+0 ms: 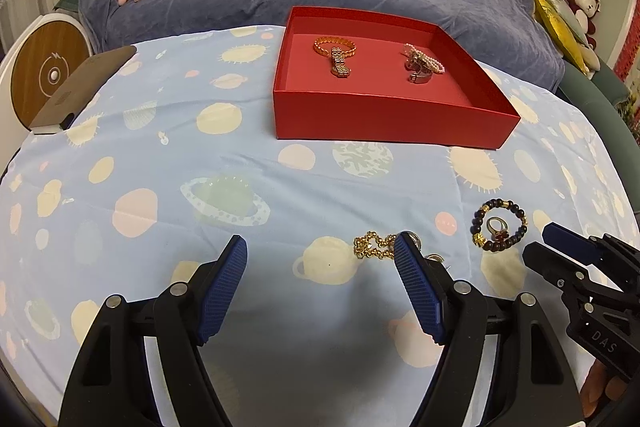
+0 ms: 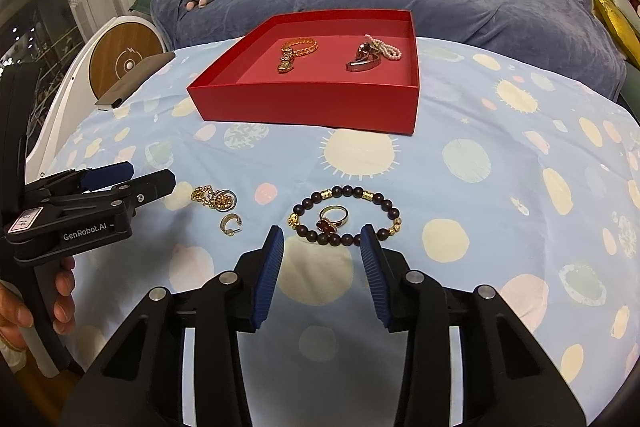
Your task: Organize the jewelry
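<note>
Beaded bracelet (image 2: 346, 217) dark round wood, gold spacers; red box (image 2: 312, 99) square cardboard.

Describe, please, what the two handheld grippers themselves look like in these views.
Both the left gripper and the right gripper are matte black frames with silver pivot pins and ribbed blue pads on the fingers. The left one's side carries white "GenRobot.AI" lettering and a small handwritten label; the right one's side shows embossed "DAS".
</note>
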Tool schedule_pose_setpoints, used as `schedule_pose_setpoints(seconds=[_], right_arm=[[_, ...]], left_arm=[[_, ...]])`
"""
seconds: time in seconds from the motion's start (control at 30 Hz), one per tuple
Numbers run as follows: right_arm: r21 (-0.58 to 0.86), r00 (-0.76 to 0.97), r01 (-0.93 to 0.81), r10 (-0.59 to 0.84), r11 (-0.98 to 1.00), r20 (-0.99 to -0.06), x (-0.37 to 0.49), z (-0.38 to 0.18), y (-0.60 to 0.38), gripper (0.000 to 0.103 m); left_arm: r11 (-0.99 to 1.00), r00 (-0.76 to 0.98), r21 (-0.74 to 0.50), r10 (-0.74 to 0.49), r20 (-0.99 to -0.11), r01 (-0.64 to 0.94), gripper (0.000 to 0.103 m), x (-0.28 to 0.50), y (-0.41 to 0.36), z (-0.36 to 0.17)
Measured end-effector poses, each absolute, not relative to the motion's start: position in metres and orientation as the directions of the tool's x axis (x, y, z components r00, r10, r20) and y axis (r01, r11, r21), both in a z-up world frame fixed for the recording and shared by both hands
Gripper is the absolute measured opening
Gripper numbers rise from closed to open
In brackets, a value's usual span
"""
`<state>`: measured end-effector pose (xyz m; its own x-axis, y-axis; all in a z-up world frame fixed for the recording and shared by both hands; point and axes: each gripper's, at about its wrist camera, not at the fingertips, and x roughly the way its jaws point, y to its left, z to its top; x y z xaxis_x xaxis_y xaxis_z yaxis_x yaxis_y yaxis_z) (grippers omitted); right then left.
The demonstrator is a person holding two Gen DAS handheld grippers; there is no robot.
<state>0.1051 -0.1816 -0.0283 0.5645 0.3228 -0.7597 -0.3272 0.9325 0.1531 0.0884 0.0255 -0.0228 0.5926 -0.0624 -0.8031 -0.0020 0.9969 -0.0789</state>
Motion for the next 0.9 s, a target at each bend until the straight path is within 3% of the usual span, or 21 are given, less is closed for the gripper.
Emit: schedule_pose_setpoints(seconds=[0.33, 0.63, 0.9], right_arm=[[0.14, 0.552, -0.303, 0.293, 0.943, -0.781, 0.126, -0.043, -0.173, 0.031], [0.126, 0.54, -0.304, 0.279, 0.945, -0.794, 0.133, -0.051, -0.165, 0.017], [0.123, 0.541, -0.304, 0.278, 0.945, -0.794, 0.134, -0.052, -0.165, 0.012]], left_arm=[[0.994, 0.585, -0.105, -0.068, -0.808, -0.029, 0.073, 0.085, 0.041, -0.024], [0.993, 0.581, -0.111, -0.072, -0.811, -0.032, 0.073, 0.08, 0.048, -0.026], [0.994, 0.576, -0.11, -0.082, -0.814, -0.014, 0.073, 0.078, 0.044, -0.028]])
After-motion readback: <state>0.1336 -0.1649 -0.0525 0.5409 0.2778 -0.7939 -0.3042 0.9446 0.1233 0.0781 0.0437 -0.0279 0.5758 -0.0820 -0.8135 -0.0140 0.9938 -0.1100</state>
